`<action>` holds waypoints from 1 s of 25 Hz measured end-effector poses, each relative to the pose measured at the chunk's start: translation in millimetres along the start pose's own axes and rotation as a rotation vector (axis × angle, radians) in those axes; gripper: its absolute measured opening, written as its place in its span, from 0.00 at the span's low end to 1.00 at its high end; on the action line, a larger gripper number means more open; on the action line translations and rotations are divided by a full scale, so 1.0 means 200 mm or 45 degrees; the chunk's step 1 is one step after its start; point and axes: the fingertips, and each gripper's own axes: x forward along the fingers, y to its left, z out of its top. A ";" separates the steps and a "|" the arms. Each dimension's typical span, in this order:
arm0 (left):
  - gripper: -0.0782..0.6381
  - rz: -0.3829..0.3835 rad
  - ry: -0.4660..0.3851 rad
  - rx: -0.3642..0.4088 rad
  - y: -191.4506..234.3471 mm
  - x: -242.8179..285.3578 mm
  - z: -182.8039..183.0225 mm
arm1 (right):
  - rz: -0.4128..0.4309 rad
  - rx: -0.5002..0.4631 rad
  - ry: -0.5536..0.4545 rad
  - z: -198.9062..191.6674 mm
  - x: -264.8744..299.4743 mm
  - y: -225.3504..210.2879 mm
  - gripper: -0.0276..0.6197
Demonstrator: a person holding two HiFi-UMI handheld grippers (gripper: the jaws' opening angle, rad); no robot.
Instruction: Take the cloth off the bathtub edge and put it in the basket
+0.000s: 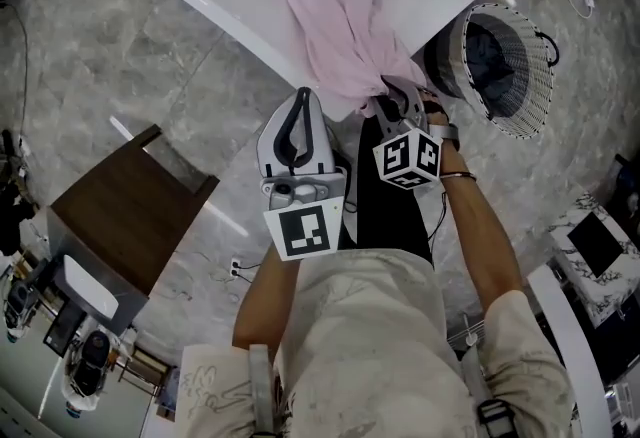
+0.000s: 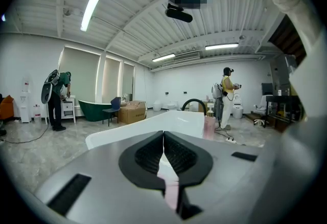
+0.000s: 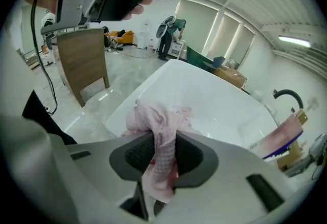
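Right gripper view: right gripper point(image 3: 164, 141) jaws clenched on one pink waffle-textured cloth point(image 3: 158, 118), bunched and draped over the glossy white bathtub point(image 3: 204, 95) edge. Head view: one round white wire basket point(image 1: 520, 76) beside the tub. Right gripper angled down; left gripper point(image 1: 302, 98) alongside, near level, jaws closed together, empty.

Left gripper point(image 1: 302, 96): jaws together at the tips, nothing gripped, per left gripper view point(image 2: 163, 134); body points forward, close to level; marker cube point(image 1: 302, 231) faces the head camera. Right gripper point(image 1: 388, 89): jaws clamped on a fold of cloth point(image 3: 159, 121), pads pressing it from both sides point(image 3: 164, 141); body pitched steeply down. Right forearm point(image 1: 482, 231) bare and extended, band at the wrist; left forearm point(image 1: 262, 298) held close to the torso; grippers side by side, just apart.
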 end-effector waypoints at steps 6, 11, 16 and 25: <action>0.11 -0.005 -0.062 0.006 0.00 -0.08 0.14 | -0.146 0.107 -0.082 0.15 -0.21 -0.11 0.19; 0.11 -0.016 -0.130 0.005 0.01 -0.14 0.30 | -0.304 0.183 -0.196 0.32 -0.46 -0.25 0.19; 0.11 -0.024 -0.215 0.013 0.01 -0.23 0.50 | -0.442 0.280 -0.298 0.47 -0.72 -0.36 0.19; 0.11 -0.091 -0.378 0.037 -0.01 -0.39 0.89 | -0.727 0.423 -0.493 0.70 -1.22 -0.55 0.19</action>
